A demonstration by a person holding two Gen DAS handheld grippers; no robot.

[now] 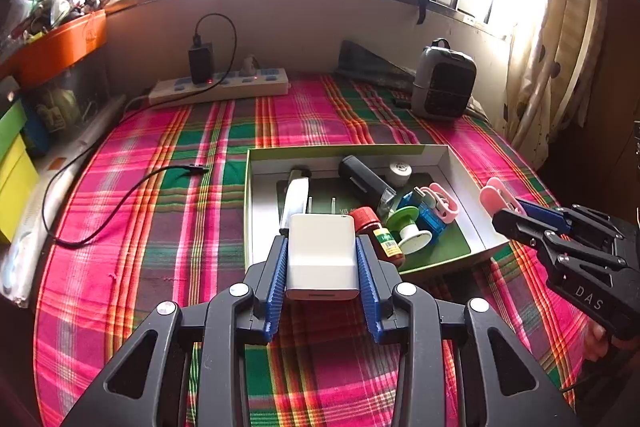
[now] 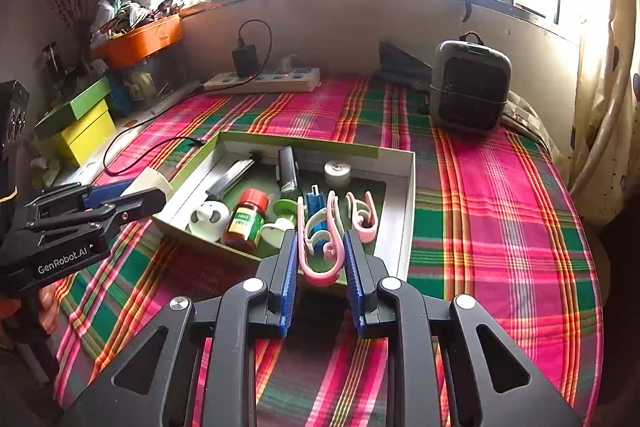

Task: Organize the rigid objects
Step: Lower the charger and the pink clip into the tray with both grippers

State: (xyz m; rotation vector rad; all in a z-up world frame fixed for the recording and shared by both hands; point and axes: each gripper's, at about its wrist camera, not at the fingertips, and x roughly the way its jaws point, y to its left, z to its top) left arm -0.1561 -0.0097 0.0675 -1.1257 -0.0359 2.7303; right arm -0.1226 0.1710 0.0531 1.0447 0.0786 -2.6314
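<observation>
The left gripper (image 1: 322, 247) pinches a white charger block (image 1: 322, 255) just short of the open box (image 1: 460, 163) on the plaid cloth (image 1: 160, 227). The right gripper (image 2: 320, 247) clamps a pink clip (image 2: 322, 267) over the box's near edge. Only the right wrist view shows a white panda-faced thing (image 2: 209, 219) inside the box.

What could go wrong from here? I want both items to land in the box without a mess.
The pink clip is thin and curved, so it may twist or slip out of the right gripper. The box is already crowded with a bottle and a spool; dropping the white charger from the left gripper could knock them over.
</observation>
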